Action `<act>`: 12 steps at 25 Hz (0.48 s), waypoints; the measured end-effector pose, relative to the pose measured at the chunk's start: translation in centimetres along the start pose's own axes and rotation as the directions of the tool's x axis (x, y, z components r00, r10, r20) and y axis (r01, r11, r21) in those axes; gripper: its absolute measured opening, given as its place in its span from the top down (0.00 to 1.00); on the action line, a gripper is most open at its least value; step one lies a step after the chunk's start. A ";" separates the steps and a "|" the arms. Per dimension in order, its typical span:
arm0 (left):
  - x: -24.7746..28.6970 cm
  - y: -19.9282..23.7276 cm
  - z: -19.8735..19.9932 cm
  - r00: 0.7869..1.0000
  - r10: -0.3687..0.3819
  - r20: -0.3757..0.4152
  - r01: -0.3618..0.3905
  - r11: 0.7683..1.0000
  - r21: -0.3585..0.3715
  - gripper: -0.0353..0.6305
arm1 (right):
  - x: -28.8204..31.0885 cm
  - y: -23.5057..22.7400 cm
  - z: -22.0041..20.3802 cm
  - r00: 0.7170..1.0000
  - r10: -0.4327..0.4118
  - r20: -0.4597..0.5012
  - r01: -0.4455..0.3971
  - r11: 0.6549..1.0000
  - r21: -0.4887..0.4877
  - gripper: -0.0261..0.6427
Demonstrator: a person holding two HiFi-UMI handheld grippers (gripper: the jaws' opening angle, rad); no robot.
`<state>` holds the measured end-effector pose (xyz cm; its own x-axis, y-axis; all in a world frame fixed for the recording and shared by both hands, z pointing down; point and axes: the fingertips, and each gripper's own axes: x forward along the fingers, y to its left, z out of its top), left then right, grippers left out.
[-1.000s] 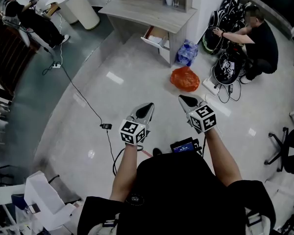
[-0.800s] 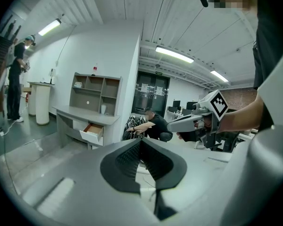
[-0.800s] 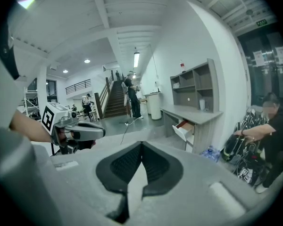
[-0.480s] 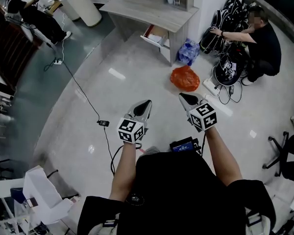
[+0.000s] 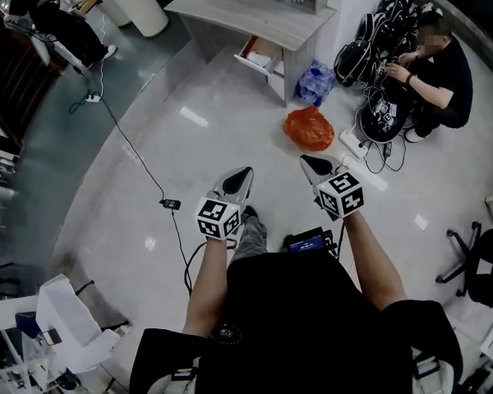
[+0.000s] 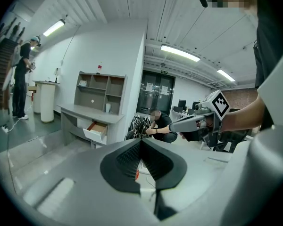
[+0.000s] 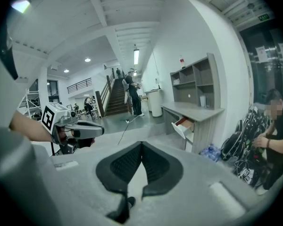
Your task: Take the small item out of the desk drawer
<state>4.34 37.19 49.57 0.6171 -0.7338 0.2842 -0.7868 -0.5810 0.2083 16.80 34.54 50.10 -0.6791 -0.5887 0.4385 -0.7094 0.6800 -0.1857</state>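
Observation:
The grey desk [image 5: 255,11] stands far ahead against the wall, its drawer [image 5: 259,56] pulled open. From here I cannot make out any small item inside it. My left gripper [image 5: 241,176] and right gripper [image 5: 306,164] are held side by side over the floor, well short of the desk, both shut and empty. In the left gripper view the pads [image 6: 141,144] meet at the tips, with the drawer [image 6: 96,130] small in the distance. The right gripper view shows its pads [image 7: 141,147] closed too, and the drawer [image 7: 184,125] beyond them.
An orange bag [image 5: 309,129] and a pack of water bottles [image 5: 315,86] lie on the floor by the desk's right end. A person [image 5: 435,68] crouches among black bags at the right. A black cable [image 5: 140,162] crosses the floor at the left. A white bin [image 5: 140,6] stands beside the desk.
Both grippers have been carried a little forward towards the desk, still shut. The wearer's foot has stepped into view between them. The crouching person has shifted a hand.

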 end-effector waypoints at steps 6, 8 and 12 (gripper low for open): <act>1.3 2.7 0.2 1.000 -0.019 0.001 0.019 1.000 -0.012 0.95 | 2.4 -0.7 0.7 1.000 -0.016 -0.012 0.016 1.000 0.002 0.97; 1.8 3.7 0.5 1.000 -0.028 0.001 0.028 0.999 -0.016 0.95 | 3.4 -1.0 1.2 1.000 -0.023 -0.017 0.023 1.000 0.000 0.97; 2.8 6.3 1.1 0.999 -0.046 -0.007 0.046 0.999 -0.021 0.95 | 5.8 -1.6 2.4 0.999 -0.036 -0.026 0.036 0.999 0.002 0.97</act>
<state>1.10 31.11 50.63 0.6528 -0.7036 0.2806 -0.7575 -0.6070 0.2403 13.52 29.04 50.84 -0.6478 -0.6012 0.4679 -0.7339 0.6573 -0.1714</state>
